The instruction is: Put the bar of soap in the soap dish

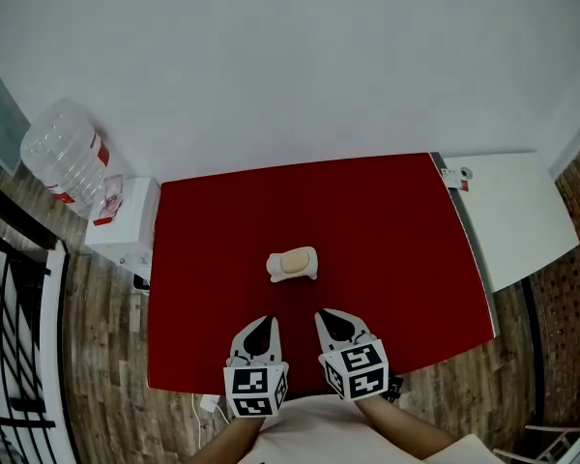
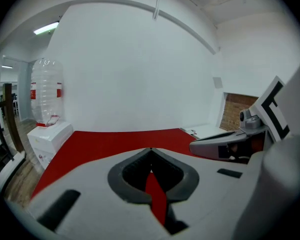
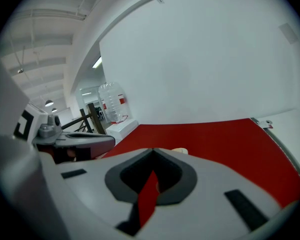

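Observation:
A cream bar of soap [image 1: 295,262] lies in a white soap dish [image 1: 309,271] at the middle of the red table [image 1: 387,240]. My left gripper [image 1: 260,323] and right gripper [image 1: 332,316] hover side by side near the table's front edge, short of the dish, both shut and empty. In the left gripper view the left gripper [image 2: 150,150] has its jaws together with only red table behind. In the right gripper view the right gripper [image 3: 152,151] is shut too, and a sliver of the soap [image 3: 180,151] peeks over its jaws.
A white water dispenser [image 1: 126,222] with a clear bottle [image 1: 66,153] stands left of the table. A white side table [image 1: 512,211] adjoins the right edge. A black railing [image 1: 10,327] runs along the far left. White wall lies behind.

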Action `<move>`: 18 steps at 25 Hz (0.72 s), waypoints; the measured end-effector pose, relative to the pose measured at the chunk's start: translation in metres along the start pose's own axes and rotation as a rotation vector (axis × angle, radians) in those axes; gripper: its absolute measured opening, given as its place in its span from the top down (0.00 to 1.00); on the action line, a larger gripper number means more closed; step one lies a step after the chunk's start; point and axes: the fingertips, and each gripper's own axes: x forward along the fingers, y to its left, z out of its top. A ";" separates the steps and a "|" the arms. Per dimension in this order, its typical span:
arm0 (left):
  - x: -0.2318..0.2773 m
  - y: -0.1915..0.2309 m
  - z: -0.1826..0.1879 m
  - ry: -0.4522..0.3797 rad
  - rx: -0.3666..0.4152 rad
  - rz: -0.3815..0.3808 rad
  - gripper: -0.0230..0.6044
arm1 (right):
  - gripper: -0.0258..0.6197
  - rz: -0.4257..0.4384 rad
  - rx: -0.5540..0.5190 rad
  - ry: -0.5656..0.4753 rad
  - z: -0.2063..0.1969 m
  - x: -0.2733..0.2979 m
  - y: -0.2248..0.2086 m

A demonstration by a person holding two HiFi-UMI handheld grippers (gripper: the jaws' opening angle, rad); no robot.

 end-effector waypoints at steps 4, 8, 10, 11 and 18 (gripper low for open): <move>0.000 -0.003 -0.002 0.008 0.003 0.000 0.95 | 0.95 0.000 0.009 0.000 -0.001 0.000 -0.001; -0.002 -0.001 -0.003 0.011 0.003 0.006 0.95 | 0.95 0.010 0.005 0.006 -0.001 0.000 0.001; -0.003 0.000 -0.003 0.012 0.008 0.012 0.95 | 0.95 0.014 0.002 0.007 -0.002 -0.001 0.002; -0.004 0.001 -0.003 0.011 0.011 0.015 0.95 | 0.95 0.016 0.000 0.007 -0.002 -0.002 0.002; -0.003 0.000 -0.002 0.007 0.016 0.015 0.95 | 0.95 0.014 -0.010 -0.005 0.003 -0.004 -0.003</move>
